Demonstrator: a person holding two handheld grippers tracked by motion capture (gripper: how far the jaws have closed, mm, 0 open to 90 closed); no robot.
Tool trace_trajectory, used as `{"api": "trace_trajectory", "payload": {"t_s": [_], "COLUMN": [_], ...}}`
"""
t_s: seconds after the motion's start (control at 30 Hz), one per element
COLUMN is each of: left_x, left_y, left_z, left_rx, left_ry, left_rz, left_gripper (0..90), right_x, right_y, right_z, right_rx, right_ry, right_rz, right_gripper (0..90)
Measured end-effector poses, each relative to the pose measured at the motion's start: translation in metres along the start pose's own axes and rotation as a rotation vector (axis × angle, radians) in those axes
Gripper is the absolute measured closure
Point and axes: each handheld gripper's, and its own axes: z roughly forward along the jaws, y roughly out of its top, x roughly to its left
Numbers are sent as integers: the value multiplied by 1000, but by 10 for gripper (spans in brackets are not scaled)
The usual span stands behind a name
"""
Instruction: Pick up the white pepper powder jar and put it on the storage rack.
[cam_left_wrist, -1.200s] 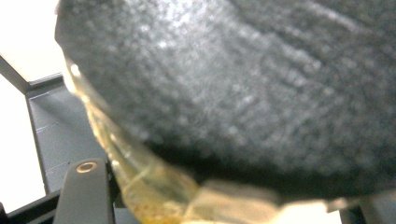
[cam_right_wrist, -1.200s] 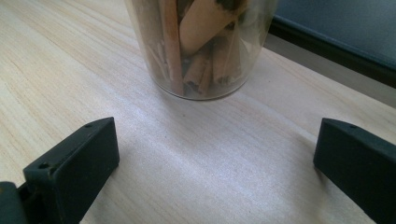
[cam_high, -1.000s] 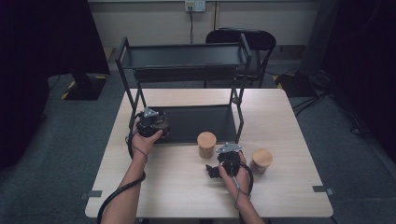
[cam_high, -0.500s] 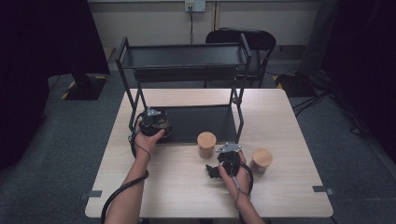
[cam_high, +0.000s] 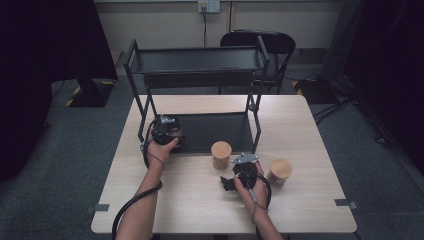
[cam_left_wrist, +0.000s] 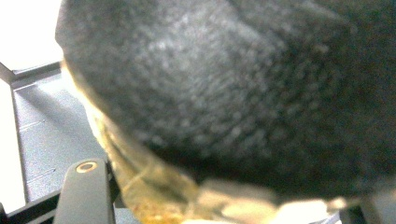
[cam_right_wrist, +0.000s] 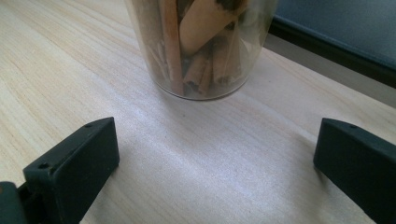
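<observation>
Blur hides most of the jar (cam_left_wrist: 140, 186) the left gripper (cam_high: 167, 131) clamps; right gripper's (cam_right_wrist: 210, 177) fingers gape wide.

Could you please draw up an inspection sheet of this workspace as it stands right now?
Surface: light wooden table, bare at the front.
Job's things: black two-tier rack at the back of the table; a jar with dark contents in the left gripper at the rack's lower shelf; a cork-lidded jar of cinnamon sticks ahead of the right gripper; another cork-lidded jar beside that hand.
Clutter: nothing seen.
Grippers: left shut on the jar; right open, jaws wide apart, short of the cinnamon jar.
Cables: one trails from each gripper along the forearm.
Surroundings: grey floor, black chair behind the table, wall socket.
</observation>
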Motion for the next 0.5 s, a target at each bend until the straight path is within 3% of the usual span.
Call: {"api": "trace_trajectory", "payload": {"t_s": [0.5], "left_x": [2], "left_y": [2], "left_z": [7], "left_rx": [7], "left_ry": [14], "left_rz": [-16], "left_gripper": [314], "right_x": [0], "right_y": [0], "right_z": [0], "right_rx": [0], "right_ry": [0], "right_rz": [0], "right_gripper": [0]}}
